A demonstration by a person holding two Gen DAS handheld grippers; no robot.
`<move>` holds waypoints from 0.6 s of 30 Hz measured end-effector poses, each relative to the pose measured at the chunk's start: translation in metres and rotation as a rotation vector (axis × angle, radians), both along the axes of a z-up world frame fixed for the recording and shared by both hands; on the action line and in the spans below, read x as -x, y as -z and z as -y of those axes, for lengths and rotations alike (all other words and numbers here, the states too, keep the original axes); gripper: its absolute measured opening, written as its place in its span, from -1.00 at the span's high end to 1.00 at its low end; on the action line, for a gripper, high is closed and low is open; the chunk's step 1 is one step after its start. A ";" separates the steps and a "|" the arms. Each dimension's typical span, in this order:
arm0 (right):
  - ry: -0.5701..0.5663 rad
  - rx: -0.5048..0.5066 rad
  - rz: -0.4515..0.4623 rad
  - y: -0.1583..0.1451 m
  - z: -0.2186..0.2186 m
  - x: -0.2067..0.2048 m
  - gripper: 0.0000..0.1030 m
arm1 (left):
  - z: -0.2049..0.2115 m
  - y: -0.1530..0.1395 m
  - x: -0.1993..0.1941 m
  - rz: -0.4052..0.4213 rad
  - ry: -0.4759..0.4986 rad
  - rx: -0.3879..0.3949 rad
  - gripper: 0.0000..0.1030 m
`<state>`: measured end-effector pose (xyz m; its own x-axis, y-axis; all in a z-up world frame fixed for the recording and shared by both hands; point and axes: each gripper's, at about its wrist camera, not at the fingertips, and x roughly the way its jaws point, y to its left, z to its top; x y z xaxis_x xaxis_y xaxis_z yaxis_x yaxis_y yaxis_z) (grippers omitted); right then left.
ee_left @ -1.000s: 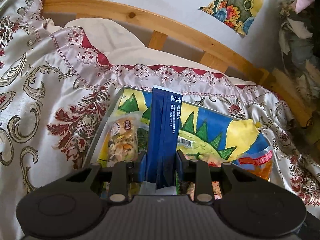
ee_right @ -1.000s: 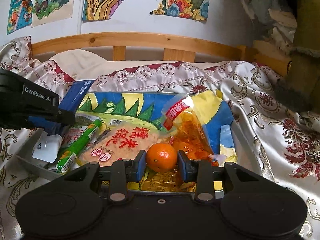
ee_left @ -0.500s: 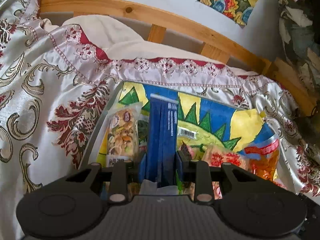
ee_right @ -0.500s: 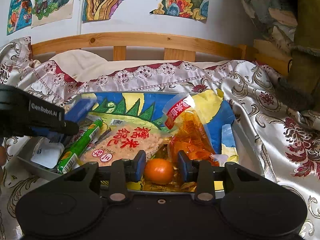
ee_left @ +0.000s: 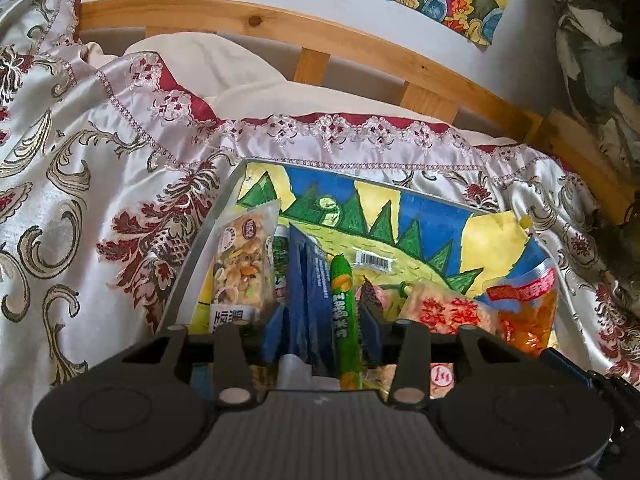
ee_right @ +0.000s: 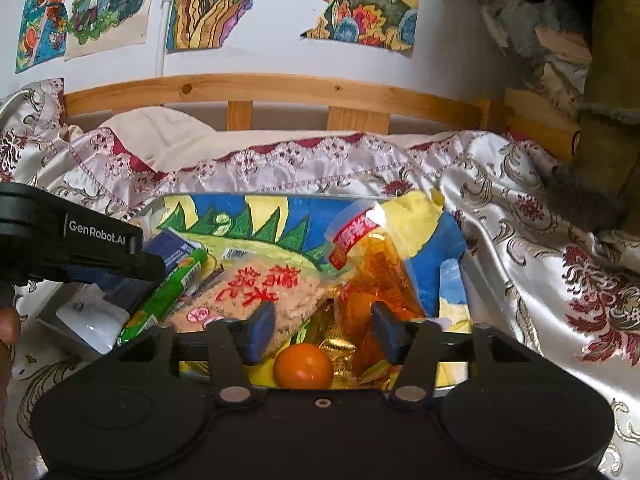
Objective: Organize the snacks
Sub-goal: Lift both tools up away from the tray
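Release was under way at both grippers. The left gripper (ee_left: 320, 322), low centre of its own view, had clamped the blue packet (ee_left: 306, 292) a second earlier; its jaws were now opening, and the packet stood between the pads with a gap on either side, beside a green stick snack (ee_left: 343, 312). The right gripper (ee_right: 322, 330) had gripped the orange (ee_right: 303, 365) a second earlier; its jaws were likewise opening, and the fruit lay below and clear of the pads at the near edge of the tray (ee_right: 466, 276). In my judgement both items had been delivered into the tray, and each gripper stood free to withdraw for the next snack. The tray rested on a patterned bedspread (ee_right: 520, 240) at lower centre, lined with a child's drawing. It also held a nut bar (ee_left: 240, 264) at its left side, a rice cracker packet (ee_right: 256, 292) with red Chinese characters at its middle, and an orange bag (ee_right: 372, 272) with a red label at its right; I could not read that label. The left gripper's arm (ee_right: 72, 240), at the left edge of the right view, read "GenRobot.AI". A barcode (ee_left: 374, 260) showed on one wrapper.
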<state>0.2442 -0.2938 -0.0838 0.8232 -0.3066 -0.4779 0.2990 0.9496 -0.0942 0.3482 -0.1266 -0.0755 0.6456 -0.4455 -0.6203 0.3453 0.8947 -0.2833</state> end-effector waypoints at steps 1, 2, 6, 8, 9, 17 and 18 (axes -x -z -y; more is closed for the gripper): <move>0.000 0.002 0.009 -0.002 0.000 0.001 -0.20 | 0.000 -0.002 0.002 0.007 0.000 0.002 -0.08; 0.002 0.002 0.015 -0.005 0.000 0.002 -0.26 | -0.001 -0.005 0.004 0.016 -0.002 0.006 -0.17; 0.018 -0.002 0.063 -0.018 0.002 0.010 -0.46 | -0.004 -0.019 0.013 0.071 -0.025 0.011 -0.52; 0.027 -0.008 0.090 -0.027 0.004 0.016 -0.54 | -0.007 -0.029 0.018 0.101 -0.030 0.012 -0.60; 0.032 -0.015 0.105 -0.032 0.005 0.019 -0.56 | -0.008 -0.034 0.020 0.112 -0.034 0.010 -0.62; 0.105 -0.026 0.236 -0.070 0.009 0.054 -0.96 | -0.015 -0.073 0.055 0.256 -0.049 -0.048 -0.99; 0.107 -0.027 0.247 -0.075 0.009 0.058 -0.97 | -0.015 -0.077 0.061 0.281 -0.043 -0.063 -0.99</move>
